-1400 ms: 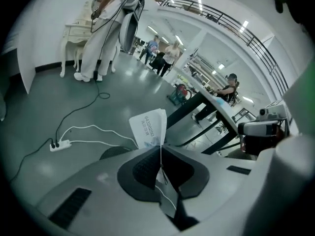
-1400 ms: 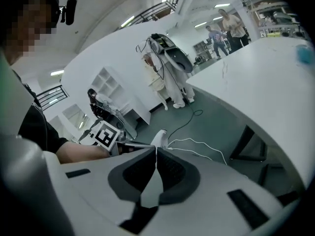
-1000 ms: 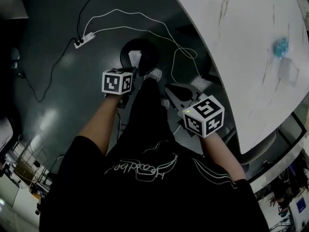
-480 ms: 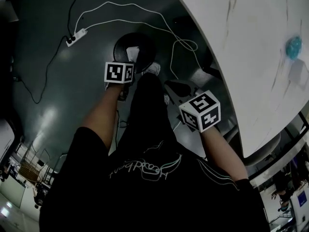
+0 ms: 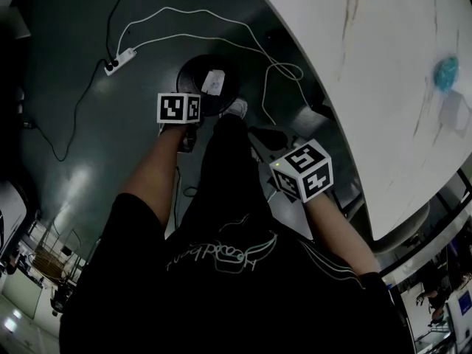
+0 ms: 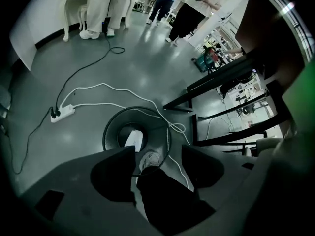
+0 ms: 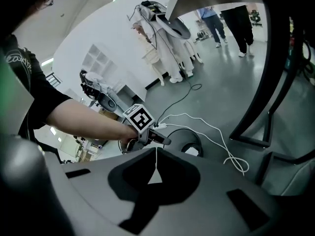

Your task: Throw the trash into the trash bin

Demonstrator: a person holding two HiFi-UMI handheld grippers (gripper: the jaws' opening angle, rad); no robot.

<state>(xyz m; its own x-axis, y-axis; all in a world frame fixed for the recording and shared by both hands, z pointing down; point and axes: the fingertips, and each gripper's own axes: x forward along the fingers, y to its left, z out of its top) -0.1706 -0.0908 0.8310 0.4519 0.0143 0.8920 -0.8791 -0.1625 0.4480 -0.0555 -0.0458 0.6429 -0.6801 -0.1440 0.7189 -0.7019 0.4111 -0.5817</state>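
Grey floor (image 5: 88, 124), upper centre: trash bin (image 5: 193, 76) holding white trash (image 5: 214, 82). Left gripper (image 6: 157, 162) just opened, spread, nothing between; right gripper (image 7: 156, 167) pressed together.

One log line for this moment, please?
left gripper: jaws just opened, nothing between, above trash bin | trash: inside bin | right gripper: shut, empty

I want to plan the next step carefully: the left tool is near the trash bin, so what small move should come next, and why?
Probably lift the left tool up and away from the trash bin. Its jaws have just been opening and they hold nothing, while a white piece of trash already lies inside the bin.
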